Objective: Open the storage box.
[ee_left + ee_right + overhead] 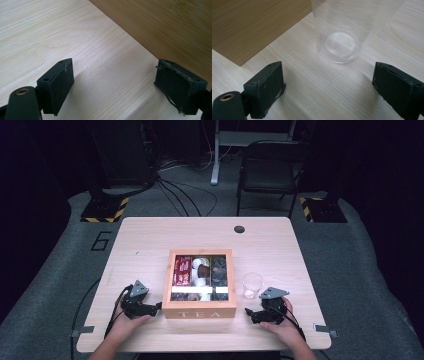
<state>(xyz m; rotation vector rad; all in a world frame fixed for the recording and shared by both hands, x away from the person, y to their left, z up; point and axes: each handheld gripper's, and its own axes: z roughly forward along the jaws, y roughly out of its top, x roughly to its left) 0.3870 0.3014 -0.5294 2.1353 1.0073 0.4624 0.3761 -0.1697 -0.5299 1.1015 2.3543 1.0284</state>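
A wooden tea box (200,312) marked TEA stands mid-table, its glass lid showing red packets (182,270) and dark and white tea bags in compartments. A clear plastic cup (252,285) stands empty just right of the box. My left gripper (159,307) rests on the table at the box's front left corner, open, nothing between its jaws; in the left gripper view the box's side wall (170,30) is close to the right fingertip (178,86). My right gripper (248,313) lies open at the box's front right, its jaws facing the cup (342,37).
The light wooden table (150,240) has a round cable hole (239,229) near its far edge. A dark folding chair (270,170) stands beyond the table. Cables trail over the grey floor, and yellow-black striped bases sit at both far corners.
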